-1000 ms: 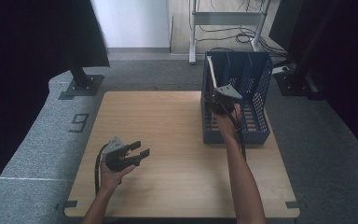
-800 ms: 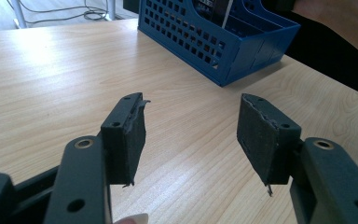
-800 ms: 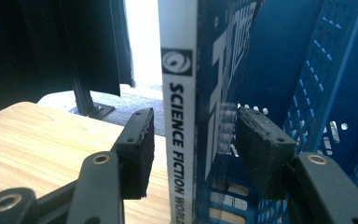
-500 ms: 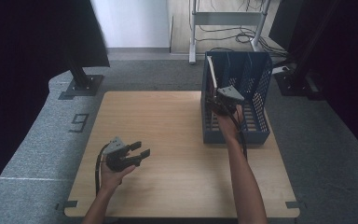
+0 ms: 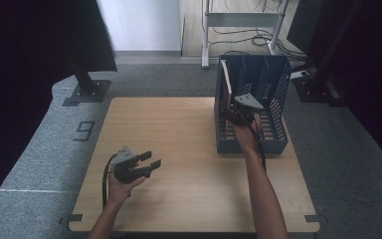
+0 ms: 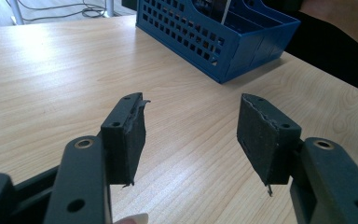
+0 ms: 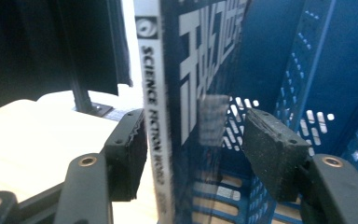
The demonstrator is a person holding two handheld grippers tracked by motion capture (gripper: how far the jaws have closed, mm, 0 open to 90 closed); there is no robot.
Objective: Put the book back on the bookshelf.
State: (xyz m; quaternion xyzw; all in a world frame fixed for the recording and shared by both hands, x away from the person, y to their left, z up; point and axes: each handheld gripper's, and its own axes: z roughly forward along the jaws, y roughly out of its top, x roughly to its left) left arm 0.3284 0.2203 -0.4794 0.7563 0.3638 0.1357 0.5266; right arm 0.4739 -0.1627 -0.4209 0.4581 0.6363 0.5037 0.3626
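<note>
The right gripper (image 7: 193, 156) is seen with its two black jaws standing apart, having just been opening. Between them stands a thin dark blue glossy magazine with a white spine (image 7: 200, 84); the left-hand pad lies just beside or against the spine, and whether it touches cannot be told, while the right-hand pad stands clear of the cover. In the high view the right gripper (image 5: 234, 113) is held at the near left corner of a blue perforated plastic file rack (image 5: 273, 99), and the magazine (image 5: 225, 87) stands upright in the rack's left compartment. The rack sits at about two o'clock on the light wooden table (image 5: 179, 134), with the person's right forearm (image 5: 263, 194) reaching up to it from six o'clock.

The left gripper (image 6: 191, 135) is held with its jaws wide apart and nothing between them, above bare table (image 6: 51, 70). In the high view the left gripper (image 5: 148, 164) is found at about eight o'clock on the table, well apart from the rack (image 6: 214, 37), its jaws pointing towards three o'clock.
</note>
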